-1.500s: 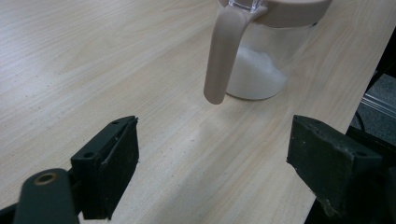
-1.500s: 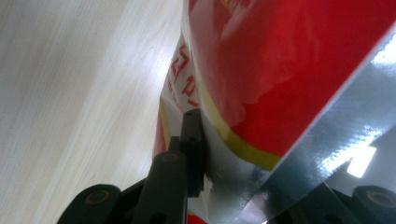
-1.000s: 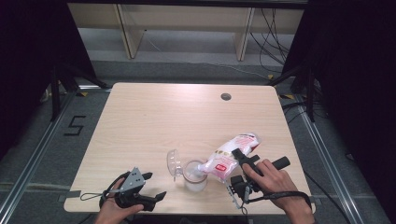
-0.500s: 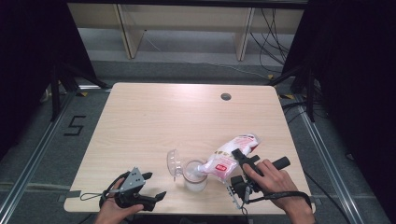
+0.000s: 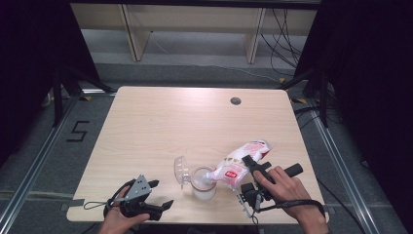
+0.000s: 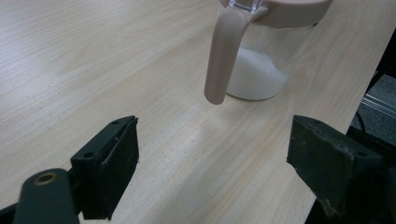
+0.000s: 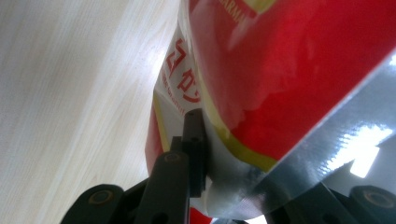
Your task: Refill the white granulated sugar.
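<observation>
Right claw, lower right of the high view: clamped on a red-and-white plastic pouch, tilted spout-down into a clear lidded jug at lower centre of the pale wooden worktop.

Left claw, lower left: wide, empty.

Risk: pouch slipping, granules spilling past the rim.

Lettering: red, unreadable.

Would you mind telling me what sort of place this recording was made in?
Probably a lab recording bay, not a kitchen: a bare wooden table ringed by dark curtains, loose cables on the floor, and a taped number beside the table.
</observation>
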{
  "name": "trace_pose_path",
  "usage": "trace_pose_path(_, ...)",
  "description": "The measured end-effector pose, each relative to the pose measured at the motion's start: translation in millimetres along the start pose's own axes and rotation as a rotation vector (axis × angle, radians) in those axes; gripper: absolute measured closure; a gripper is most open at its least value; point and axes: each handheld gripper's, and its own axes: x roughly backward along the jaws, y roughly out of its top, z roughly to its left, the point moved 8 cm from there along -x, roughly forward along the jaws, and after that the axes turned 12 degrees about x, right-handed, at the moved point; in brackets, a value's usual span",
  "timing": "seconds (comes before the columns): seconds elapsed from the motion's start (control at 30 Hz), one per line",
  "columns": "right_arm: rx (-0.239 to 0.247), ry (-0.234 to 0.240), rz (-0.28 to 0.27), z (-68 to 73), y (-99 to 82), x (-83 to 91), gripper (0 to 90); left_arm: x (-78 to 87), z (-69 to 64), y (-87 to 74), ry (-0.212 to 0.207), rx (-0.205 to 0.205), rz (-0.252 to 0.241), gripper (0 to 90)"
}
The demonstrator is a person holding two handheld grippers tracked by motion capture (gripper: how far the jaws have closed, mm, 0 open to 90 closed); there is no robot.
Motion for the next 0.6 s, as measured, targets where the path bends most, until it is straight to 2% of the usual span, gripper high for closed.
trace_pose_path(0.03,-0.052,0.003,0.008,4.3,-0.2,0.2,77.0,-0.1,-0.3,0.0,0.0,0.005,-0.001,16.2)
trace_pose_path(0.13,-0.056,0.01,0.018,5.0,-0.5,0.8,77.1,0.7,0.3,-0.3,0.005,-0.001,0.006,16.2)
trace_pose_path(0.27,-0.002,-0.001,-0.005,0.5,0.0,-1.2,77.2,0.3,0.2,-0.2,0.0,0.001,0.003,16.2)
trace_pose_path(0.3,-0.009,-0.011,-0.014,-0.7,0.4,-2.5,77.2,0.7,0.3,-0.4,0.005,-0.001,0.006,16.2)
trace_pose_path(0.33,-0.096,0.034,0.012,9.0,-1.7,-0.9,77.3,0.8,0.3,-0.4,0.006,0.0,0.006,16.2)
trace_pose_path(0.37,-0.056,0.022,-0.013,3.9,-1.8,-3.6,77.2,0.5,0.4,-0.1,0.001,-0.005,0.004,16.2)
trace_pose_path(0.47,-0.141,0.048,-0.059,11.0,-6.9,-8.2,77.3,0.3,0.0,-0.2,0.0,0.002,0.001,16.2)
trace_pose_path(0.53,-0.208,0.049,-0.075,14.4,-8.8,-11.0,77.4,-0.1,-0.1,0.1,-0.002,0.006,0.0,16.2)
trace_pose_path(0.57,-0.187,0.068,-0.079,15.4,-10.8,-11.9,77.4,0.3,1.2,0.0,0.01,-0.003,0.001,16.2)
trace_pose_path(0.6,-0.232,0.065,-0.082,17.6,-10.4,-12.2,77.4,0.6,0.5,-0.3,0.002,0.0,0.007,16.2)
